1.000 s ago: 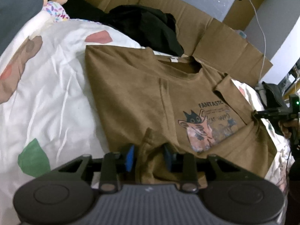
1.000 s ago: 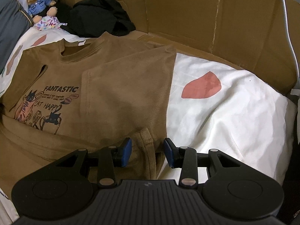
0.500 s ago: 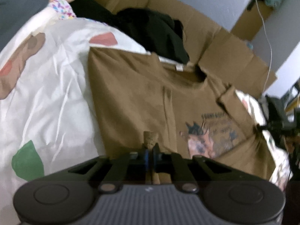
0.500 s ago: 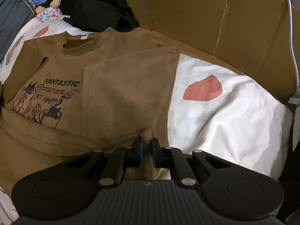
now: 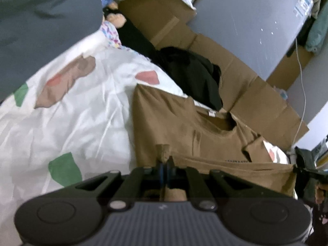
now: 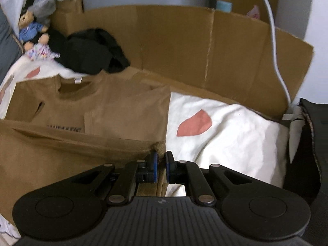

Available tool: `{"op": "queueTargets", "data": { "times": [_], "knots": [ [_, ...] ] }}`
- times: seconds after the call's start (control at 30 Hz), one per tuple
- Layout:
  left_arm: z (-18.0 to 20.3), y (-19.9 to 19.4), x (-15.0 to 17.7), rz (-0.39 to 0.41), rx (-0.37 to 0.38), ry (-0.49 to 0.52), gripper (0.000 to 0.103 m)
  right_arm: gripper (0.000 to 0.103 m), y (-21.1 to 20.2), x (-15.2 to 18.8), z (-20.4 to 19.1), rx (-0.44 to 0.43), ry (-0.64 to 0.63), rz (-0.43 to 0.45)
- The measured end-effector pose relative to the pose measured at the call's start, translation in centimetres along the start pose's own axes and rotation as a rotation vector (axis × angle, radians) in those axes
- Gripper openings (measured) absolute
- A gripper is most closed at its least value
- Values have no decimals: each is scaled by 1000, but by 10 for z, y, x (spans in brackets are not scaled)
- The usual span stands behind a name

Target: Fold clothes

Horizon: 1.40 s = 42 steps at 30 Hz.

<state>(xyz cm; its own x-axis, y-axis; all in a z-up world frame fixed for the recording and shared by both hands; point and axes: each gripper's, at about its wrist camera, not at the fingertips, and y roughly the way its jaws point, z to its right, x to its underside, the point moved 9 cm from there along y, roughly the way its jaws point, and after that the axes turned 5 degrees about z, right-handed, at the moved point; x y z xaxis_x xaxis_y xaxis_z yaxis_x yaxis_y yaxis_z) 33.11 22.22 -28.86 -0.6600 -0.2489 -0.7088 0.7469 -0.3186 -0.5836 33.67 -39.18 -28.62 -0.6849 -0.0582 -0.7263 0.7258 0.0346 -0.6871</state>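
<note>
1. Jaws on both grippers went from spread a second back to clenched on the bottom hem of the brown cotton T-shirt (image 5: 174, 127), the left gripper (image 5: 164, 167) on one corner and the right gripper (image 6: 161, 165) on the other.
2. Hem had come up off the white patterned bed cover (image 5: 82, 112) since then, stretched between them and carried toward the collar, so the cat print was nearly hidden. My read: bottom-to-top fold underway, sleeves already tucked in.
3. Shirt still lay on the bed, collar end flat near the brown cardboard sheet (image 6: 205, 51).
4. Count: one brown shirt, one heap of black clothing (image 6: 92, 51) (pieces unclear), two grippers, one teddy bear in blue (image 6: 30, 26), one white cable (image 6: 272, 41).
</note>
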Motion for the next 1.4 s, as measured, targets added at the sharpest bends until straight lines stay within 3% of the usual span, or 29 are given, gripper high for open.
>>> {"op": "queueTargets", "data": {
  "times": [0.23,0.63,1.13,1.4],
  "knots": [
    [8,-14,-18,67,-19,-11,3,8,-14,-21,2,-1,32,67],
    [14,-7,-36,103,-64,9,3,8,-7,-41,12,14,113,74],
    [2,19,-54,100,-121,1,3,8,29,-66,4,-17,95,84],
    [-8,45,-75,116,-151,-44,3,8,68,-83,1,-38,106,82]
  ]
}}
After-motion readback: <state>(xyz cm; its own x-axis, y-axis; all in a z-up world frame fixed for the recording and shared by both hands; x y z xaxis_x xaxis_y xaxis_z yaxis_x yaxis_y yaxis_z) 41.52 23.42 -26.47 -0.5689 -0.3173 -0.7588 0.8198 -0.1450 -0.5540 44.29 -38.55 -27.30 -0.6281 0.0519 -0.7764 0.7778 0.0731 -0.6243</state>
